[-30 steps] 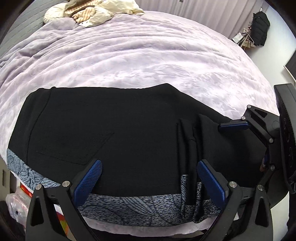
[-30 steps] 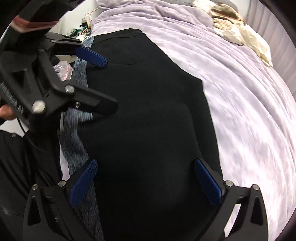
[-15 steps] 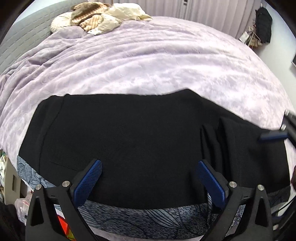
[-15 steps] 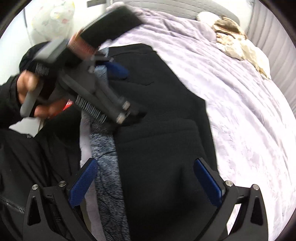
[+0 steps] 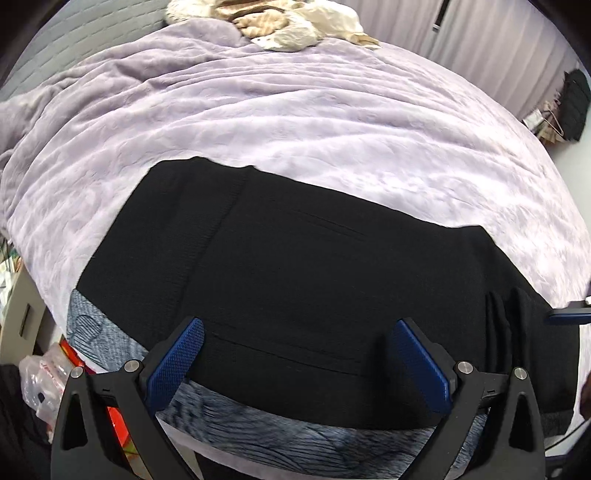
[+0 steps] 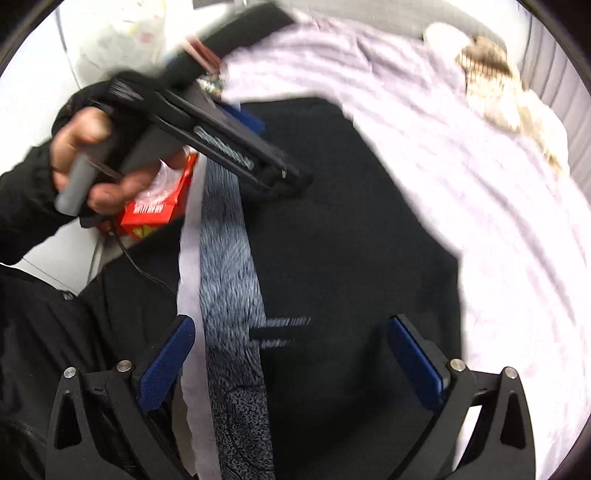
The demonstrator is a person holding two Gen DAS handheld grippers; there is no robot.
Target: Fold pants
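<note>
Black pants (image 5: 314,280) lie folded flat on the lilac bedspread near the bed's front edge, with narrow pleats at their right end (image 5: 502,332). They also show in the right wrist view (image 6: 351,240). My left gripper (image 5: 299,354) is open and empty, above the pants' near edge. My right gripper (image 6: 291,354) is open and empty, above the pants' other end. The left gripper's body, held in a hand, shows blurred in the right wrist view (image 6: 207,125). One right fingertip (image 5: 569,316) shows at the left wrist view's right edge.
A grey patterned cloth (image 5: 258,424) lies under the pants along the bed edge and also shows in the right wrist view (image 6: 229,280). A cream and tan bundle (image 5: 280,22) sits at the bed's far end. A red box (image 6: 155,210) and plastic bags (image 5: 40,376) lie beside the bed.
Both grippers have drawn back and up from the pants. The left wrist view has swung left along the pants. The right gripper has moved away to the right.
</note>
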